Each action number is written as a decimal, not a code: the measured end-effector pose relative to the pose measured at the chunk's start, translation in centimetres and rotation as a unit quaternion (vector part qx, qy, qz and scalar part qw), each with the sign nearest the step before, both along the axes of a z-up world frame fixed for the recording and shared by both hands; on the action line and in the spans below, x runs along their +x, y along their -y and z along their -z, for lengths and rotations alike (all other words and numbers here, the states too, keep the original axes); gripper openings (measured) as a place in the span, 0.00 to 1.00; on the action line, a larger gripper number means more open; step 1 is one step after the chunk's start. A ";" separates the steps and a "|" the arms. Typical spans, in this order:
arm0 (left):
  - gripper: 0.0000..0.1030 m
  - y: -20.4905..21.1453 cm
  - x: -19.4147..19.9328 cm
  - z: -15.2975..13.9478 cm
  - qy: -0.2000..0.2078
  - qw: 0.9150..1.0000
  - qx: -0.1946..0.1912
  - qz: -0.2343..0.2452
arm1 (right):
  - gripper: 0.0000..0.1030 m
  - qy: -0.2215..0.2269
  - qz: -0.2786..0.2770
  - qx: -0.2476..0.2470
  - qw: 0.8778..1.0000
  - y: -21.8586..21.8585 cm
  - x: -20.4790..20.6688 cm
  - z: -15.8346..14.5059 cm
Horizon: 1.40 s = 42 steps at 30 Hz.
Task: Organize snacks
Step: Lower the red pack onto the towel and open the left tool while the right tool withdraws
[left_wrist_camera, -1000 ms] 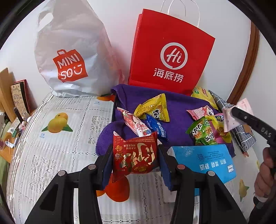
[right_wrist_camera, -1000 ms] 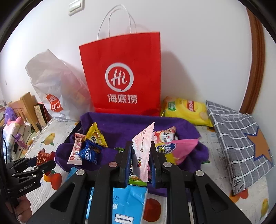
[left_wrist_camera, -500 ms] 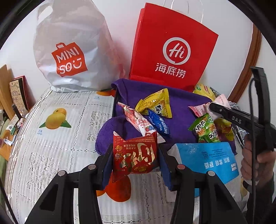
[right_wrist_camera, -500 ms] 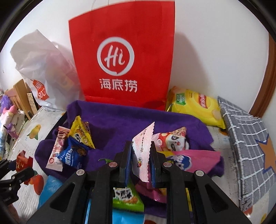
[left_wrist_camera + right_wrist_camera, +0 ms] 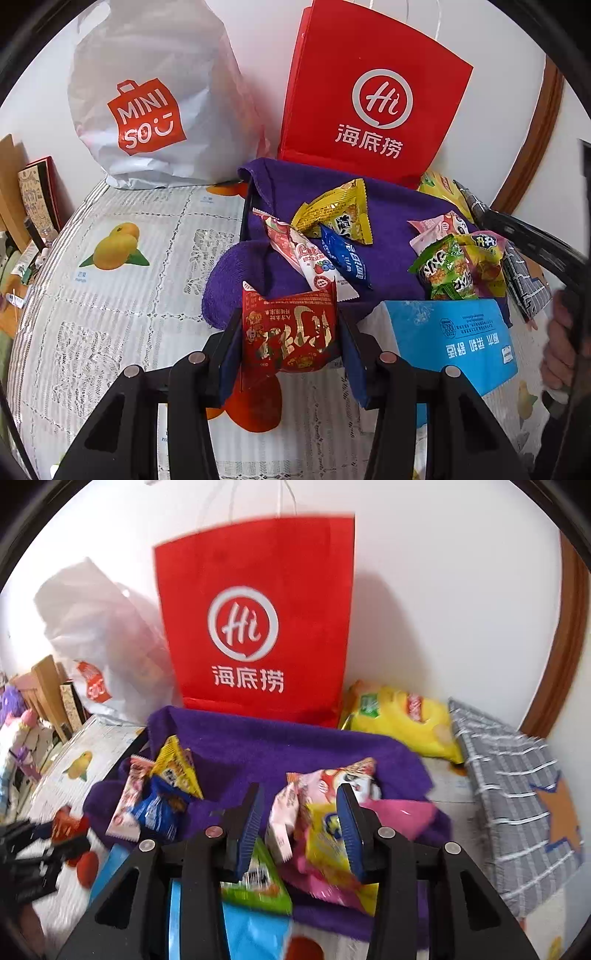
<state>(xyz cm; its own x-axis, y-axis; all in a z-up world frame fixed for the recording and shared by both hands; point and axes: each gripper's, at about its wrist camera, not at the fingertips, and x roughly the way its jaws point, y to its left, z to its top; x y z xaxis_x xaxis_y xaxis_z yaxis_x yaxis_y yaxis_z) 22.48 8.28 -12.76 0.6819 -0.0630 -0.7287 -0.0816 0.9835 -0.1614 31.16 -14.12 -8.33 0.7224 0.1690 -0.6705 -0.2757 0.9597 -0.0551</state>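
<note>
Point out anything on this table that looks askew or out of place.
The purple towel lies bunched and uneven, with snack packets strewn over it. A yellow chip bag lies off it, wedged by the red paper bag. Nothing looks spilled or torn.

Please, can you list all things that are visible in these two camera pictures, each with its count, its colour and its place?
paper bag: 1, red, upright against the wall behind the towel
plastic bag: 1, white, left of the paper bag
towel: 1, purple, on the tablecloth under the snacks
tablecloth: 1, white with fruit prints
snack packets on the towel: several, yellow, blue, green, pink
red packet: 1, between the left gripper's fingers
chips bag: 1, yellow, right of the paper bag
tissue pack: 1, blue, at the towel's near edge
checked cloth: 1, grey, far right
left gripper: black, shut on the red packet
right gripper: black, open above the pink packet
</note>
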 end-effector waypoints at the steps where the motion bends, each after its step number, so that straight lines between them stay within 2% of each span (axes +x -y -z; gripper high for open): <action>1: 0.45 0.1 0.0 0.0 0.001 1.000 0.002 0.001 | 0.44 0.008 -0.002 -0.003 1.000 0.3 -0.9 -0.3; 7: 0.45 0.8 0.2 0.2 0.001 1.000 0.016 0.001 | 0.58 0.045 -0.005 -0.002 0.999 2.6 -6.5 -0.2; 11: 0.45 0.8 0.2 -0.2 0.008 1.000 0.004 0.006 | 0.58 0.063 -0.006 0.012 0.998 3.7 -8.5 1.2; 13: 0.45 0.9 0.4 -0.5 0.008 1.000 0.004 0.004 | 0.58 0.052 -0.006 0.029 0.998 4.3 -8.4 1.9; 16: 0.45 1.4 1.3 -1.4 0.002 1.000 -0.008 0.015 | 0.58 0.026 0.002 0.030 0.999 5.0 -7.8 2.7; 20: 0.45 3.1 3.2 -2.3 0.011 0.999 0.029 0.025 | 0.58 0.019 0.020 0.029 0.999 5.9 -7.8 2.9; 24: 0.45 4.3 6.2 -2.1 -0.016 0.999 0.019 0.045 | 0.58 0.024 0.025 0.026 0.999 6.2 -8.2 2.7; 28: 0.45 5.0 9.0 -1.1 -0.034 0.998 0.040 0.044 | 0.58 0.017 0.025 0.029 0.999 6.3 -8.2 2.9; 32: 0.47 5.4 10.7 0.1 -0.055 0.997 0.033 0.053 | 0.58 0.022 0.024 0.020 0.999 6.1 -8.5 3.1; 36: 0.48 6.1 11.0 0.7 -0.056 0.995 0.049 0.060 | 0.58 0.024 0.024 0.009 0.999 5.8 -8.6 3.3; 42: 0.63 6.4 11.2 0.4 -0.057 0.995 0.043 0.069 | 0.58 0.009 0.000 0.015 1.000 4.9 -8.6 3.9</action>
